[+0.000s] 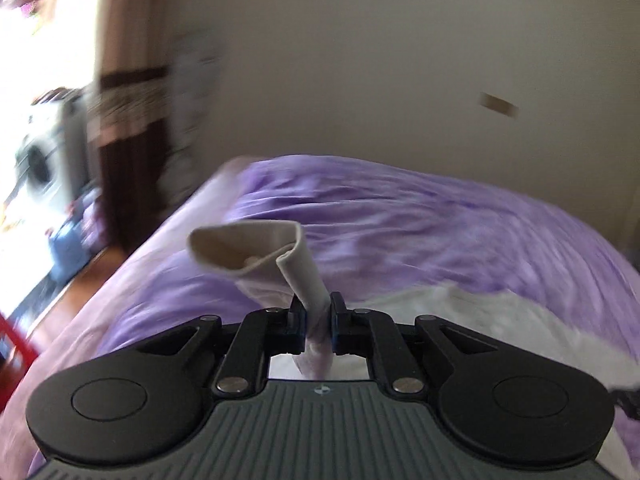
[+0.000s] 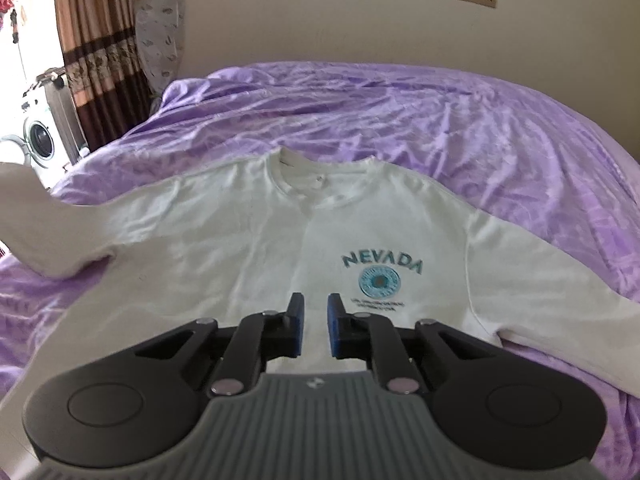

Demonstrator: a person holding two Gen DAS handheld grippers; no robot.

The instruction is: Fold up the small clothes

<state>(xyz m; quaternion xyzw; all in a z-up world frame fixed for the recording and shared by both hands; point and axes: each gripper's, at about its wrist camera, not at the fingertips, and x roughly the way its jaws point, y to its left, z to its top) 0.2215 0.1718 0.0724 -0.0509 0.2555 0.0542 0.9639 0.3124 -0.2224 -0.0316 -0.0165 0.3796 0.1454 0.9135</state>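
Note:
A white long-sleeved shirt [image 2: 248,240] with a teal "NEVADA" print [image 2: 382,266] lies face up on a purple bedspread [image 2: 440,120]. Its left sleeve [image 2: 24,216] is lifted off the bed at the left edge of the right wrist view. My left gripper [image 1: 318,304] is shut on that sleeve's cuff [image 1: 256,252], which sticks up between the fingers above the bed. My right gripper [image 2: 316,308] hovers over the lower chest of the shirt, with its jaws a little apart and nothing between them. The shirt's right sleeve [image 2: 560,316] lies flat.
The bed fills most of both views, with a beige wall [image 2: 360,12] behind it. A brown curtain [image 2: 96,40] and a washing machine [image 2: 38,140] stand at the far left beyond the bed edge. A red object [image 1: 12,340] is at the left edge.

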